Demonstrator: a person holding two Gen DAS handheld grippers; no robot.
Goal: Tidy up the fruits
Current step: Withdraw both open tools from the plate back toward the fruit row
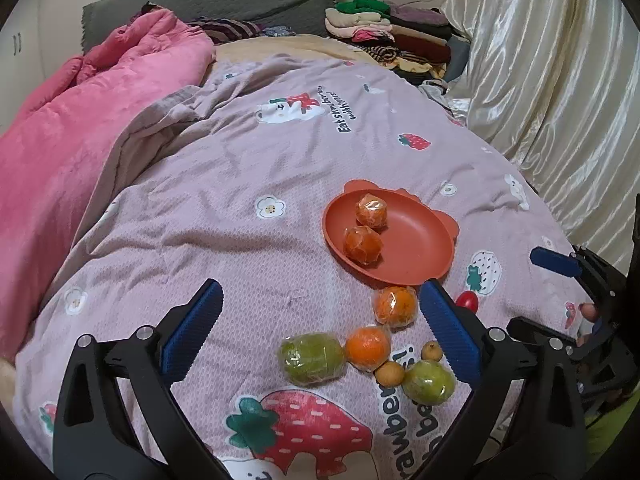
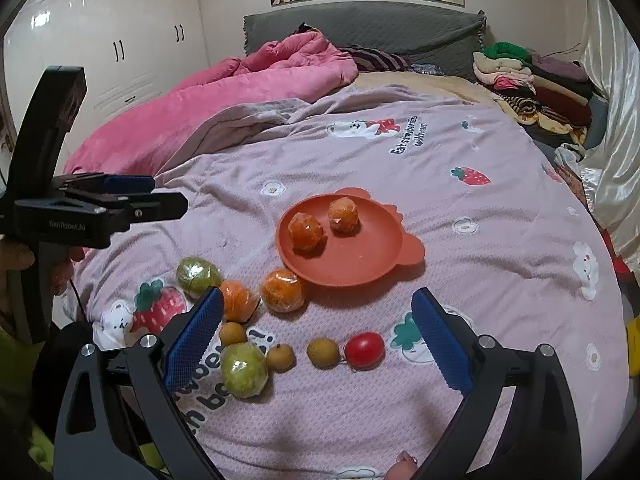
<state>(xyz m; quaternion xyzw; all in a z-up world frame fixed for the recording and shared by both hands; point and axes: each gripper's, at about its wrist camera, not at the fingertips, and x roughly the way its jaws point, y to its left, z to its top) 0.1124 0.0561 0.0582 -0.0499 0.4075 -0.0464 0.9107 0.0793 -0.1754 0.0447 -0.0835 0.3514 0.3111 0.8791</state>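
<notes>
An orange plate [image 1: 416,240] [image 2: 372,248] lies on the pink bedspread and holds two wrapped oranges [image 1: 362,243] [image 2: 306,231]. In front of it lie two more wrapped oranges [image 1: 394,305] [image 2: 282,290], two wrapped green fruits [image 1: 312,358] [image 2: 244,369], three small brown fruits [image 2: 323,353] and a red tomato [image 2: 364,350]. My left gripper [image 1: 320,328] is open and empty above the loose fruits. My right gripper [image 2: 316,336] is open and empty, its fingers either side of the brown fruits and tomato.
A pink quilt [image 2: 224,96] is bunched at the left of the bed. Folded clothes [image 2: 532,80] are stacked at the far right by the curtain [image 1: 552,80]. The other gripper shows at the right edge of the left wrist view [image 1: 580,276] and the left of the right wrist view [image 2: 100,204].
</notes>
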